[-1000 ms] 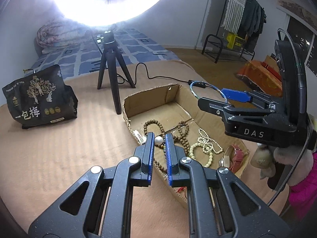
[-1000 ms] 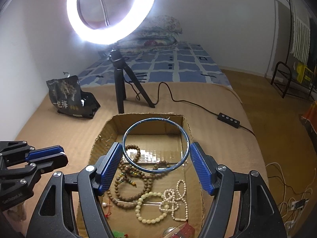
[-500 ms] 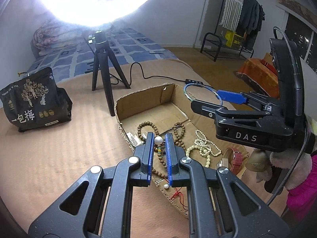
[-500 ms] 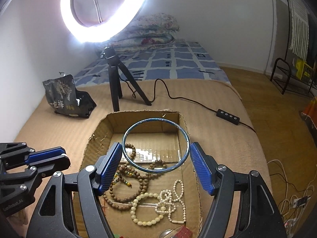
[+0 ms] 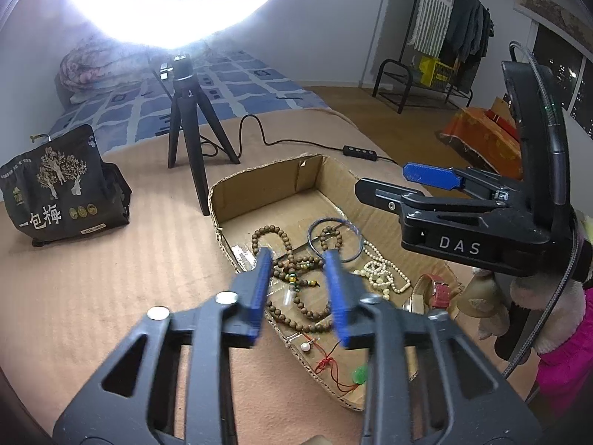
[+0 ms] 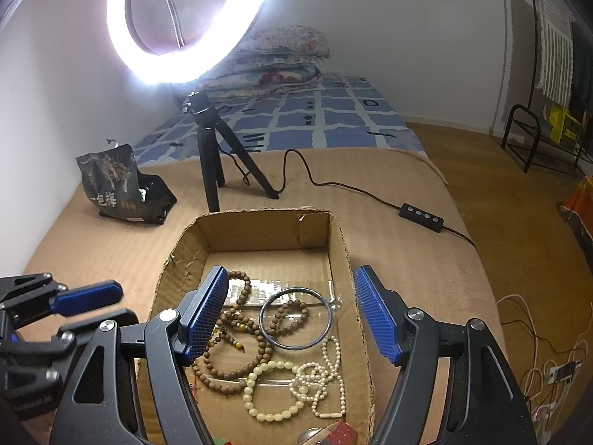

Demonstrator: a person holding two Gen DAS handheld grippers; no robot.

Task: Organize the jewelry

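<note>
A shallow cardboard box lies on the tan bed cover and holds jewelry. A thin blue bangle lies flat inside it on brown wooden bead strings, next to white pearl strands. It also shows in the left wrist view. My right gripper is open and empty above the box, its jaws wider than the bangle. My left gripper is open and empty over the box's near left edge. A pearl pendant on red cord lies at the box's near end.
A ring light on a black tripod stands behind the box, its cable and remote running right. A black snack bag sits at far left. A red watch and green pendant lie in the box. Bed edge at right.
My right gripper opened and let go of the blue bangle, which now lies in the box. My left gripper opened from shut; the small pearl between its pads is gone.
</note>
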